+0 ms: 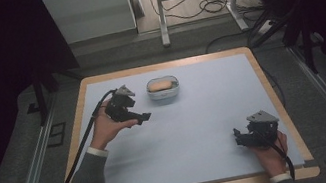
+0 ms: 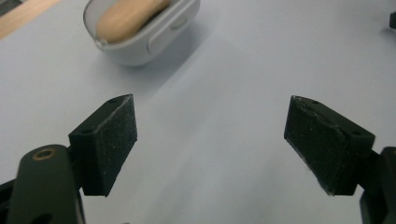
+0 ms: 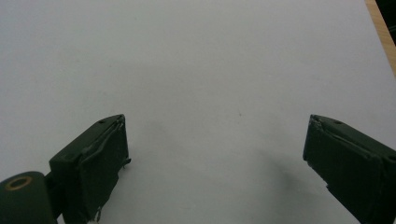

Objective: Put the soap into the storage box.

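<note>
dark room, grey floor (image 1: 202, 39), loose cables (image 1: 209, 6)

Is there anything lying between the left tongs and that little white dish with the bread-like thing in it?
Nothing visible. The left tongs stand open over bare blue table cover, and the white dish with its tan piece sits just beyond them.

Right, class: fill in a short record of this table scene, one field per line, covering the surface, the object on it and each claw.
Surface: pale blue mat on a wooden-edged table
Object: white oval dish holding a tan, bread-like piece
Left claw: open, empty, apart from the dish
Right claw: open, empty, near the table's right front corner
</note>
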The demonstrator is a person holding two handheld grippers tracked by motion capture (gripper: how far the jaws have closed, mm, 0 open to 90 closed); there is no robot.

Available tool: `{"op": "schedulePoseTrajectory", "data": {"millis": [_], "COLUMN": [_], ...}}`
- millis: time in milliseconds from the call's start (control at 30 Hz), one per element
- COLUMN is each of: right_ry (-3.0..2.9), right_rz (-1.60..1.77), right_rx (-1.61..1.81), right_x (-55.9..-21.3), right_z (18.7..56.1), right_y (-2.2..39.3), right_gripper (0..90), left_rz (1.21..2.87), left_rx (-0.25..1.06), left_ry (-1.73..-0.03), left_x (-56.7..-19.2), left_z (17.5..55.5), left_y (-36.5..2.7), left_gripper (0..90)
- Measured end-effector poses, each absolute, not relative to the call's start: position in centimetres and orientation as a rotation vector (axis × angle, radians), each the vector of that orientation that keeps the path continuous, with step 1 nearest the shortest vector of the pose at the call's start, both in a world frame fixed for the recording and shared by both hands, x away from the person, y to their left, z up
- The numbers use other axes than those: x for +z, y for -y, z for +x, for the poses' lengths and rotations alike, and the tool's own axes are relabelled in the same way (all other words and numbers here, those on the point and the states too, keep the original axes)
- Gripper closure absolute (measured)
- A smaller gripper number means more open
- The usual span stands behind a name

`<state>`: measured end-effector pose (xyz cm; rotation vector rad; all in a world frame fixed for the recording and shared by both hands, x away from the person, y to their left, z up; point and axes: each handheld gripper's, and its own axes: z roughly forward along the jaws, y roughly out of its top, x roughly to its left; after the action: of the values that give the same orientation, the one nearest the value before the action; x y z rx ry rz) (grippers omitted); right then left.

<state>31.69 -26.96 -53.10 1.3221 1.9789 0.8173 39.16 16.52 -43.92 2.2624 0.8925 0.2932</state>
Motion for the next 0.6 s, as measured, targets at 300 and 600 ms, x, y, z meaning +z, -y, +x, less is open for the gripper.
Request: {"op": "schedulePoseTrajectory", "data": {"millis": [300, 600], "right_ry": [-1.976, -1.97], "right_rz": [1.322, 1.321], "right_rx": [0.807, 0.816], "right_x": [-53.1, -53.1], "right_z": [31.7, 31.6], "right_y": [26.9, 26.9], "right_gripper": [6.6, 6.6], "left_rz": [2.173, 2.166], "left_rx": [0.3, 0.323], "left_ry": [-0.952, -1.041], "left_x": [-46.4, -49.5], "left_z": [35.0, 32.6], "left_y": [-19.4, -21.1], "left_gripper": [18.4, 18.5]}}
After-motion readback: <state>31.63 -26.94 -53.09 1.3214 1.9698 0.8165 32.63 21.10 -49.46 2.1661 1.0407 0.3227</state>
